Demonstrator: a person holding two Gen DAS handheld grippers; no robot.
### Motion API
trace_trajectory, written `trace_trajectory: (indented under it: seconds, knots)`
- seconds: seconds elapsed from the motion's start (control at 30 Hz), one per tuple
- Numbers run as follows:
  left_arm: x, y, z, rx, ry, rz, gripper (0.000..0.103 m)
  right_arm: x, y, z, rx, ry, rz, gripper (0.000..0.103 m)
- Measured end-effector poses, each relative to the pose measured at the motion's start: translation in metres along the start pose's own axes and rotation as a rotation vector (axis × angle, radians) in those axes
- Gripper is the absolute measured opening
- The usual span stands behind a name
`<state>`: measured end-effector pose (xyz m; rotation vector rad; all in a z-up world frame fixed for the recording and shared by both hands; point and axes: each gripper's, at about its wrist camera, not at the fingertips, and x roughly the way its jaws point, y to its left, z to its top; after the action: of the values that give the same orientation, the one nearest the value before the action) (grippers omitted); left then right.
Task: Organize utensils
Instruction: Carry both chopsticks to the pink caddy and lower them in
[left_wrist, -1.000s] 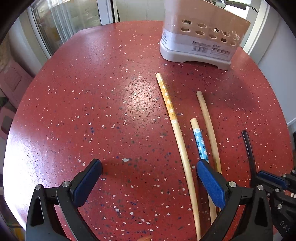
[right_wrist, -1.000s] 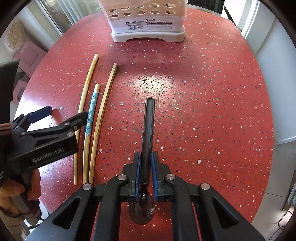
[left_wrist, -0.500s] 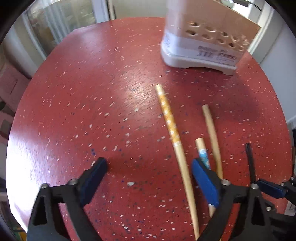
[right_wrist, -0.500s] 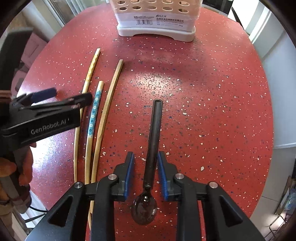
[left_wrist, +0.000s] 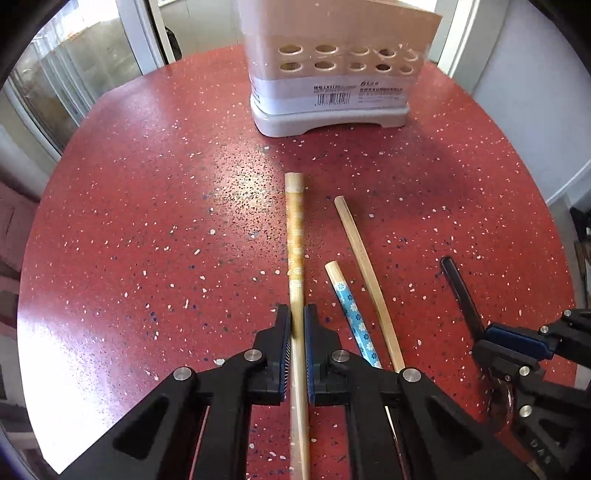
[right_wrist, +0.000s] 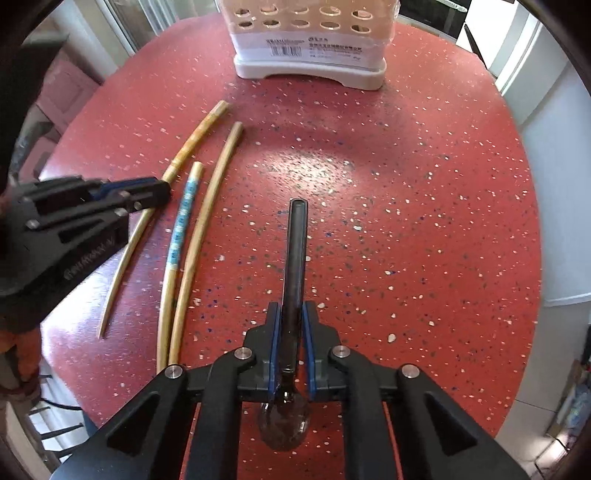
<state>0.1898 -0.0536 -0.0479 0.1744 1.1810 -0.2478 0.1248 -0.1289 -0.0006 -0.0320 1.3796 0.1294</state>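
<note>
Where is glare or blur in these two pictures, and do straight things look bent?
Left wrist view: white glare on the red table at lower left; the orange-patterned chopstick looks straight. Right wrist view: a softer sheen mid-table; the left gripper is smeared; the fisheye bows the three chopsticks, plainly the plain chopstick.

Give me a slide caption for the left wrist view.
Left gripper clamps the orange-patterned chopstick on the red table, utensil holder ahead.

- I see the orange-patterned chopstick at frame centre, running upward.
- Right of it lie the blue-flowered chopstick and plain chopstick.
- Black spoon centre; holder at top.
</note>
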Motion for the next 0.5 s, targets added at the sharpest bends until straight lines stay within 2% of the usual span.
trace_trajectory:
  seconds: [0.1, 0.3, 0.5]
  knots:
    - [-0.009, 0.006, -0.017, -0.024, -0.038, 0.007, 0.036, -0.009, -0.006, -0.007, 0.001, -0.043, 0.033, 0.012]
    - [-0.035, 0.015, -0.029, -0.08, -0.151, 0.002, 0.036, -0.034, -0.024, -0.012, 0.023, -0.162, 0.102, 0.012]
    - [-0.071, 0.022, -0.038, -0.092, -0.256, -0.004, 0.036, -0.067, -0.037, -0.01, 0.02, -0.278, 0.128, 0.012]
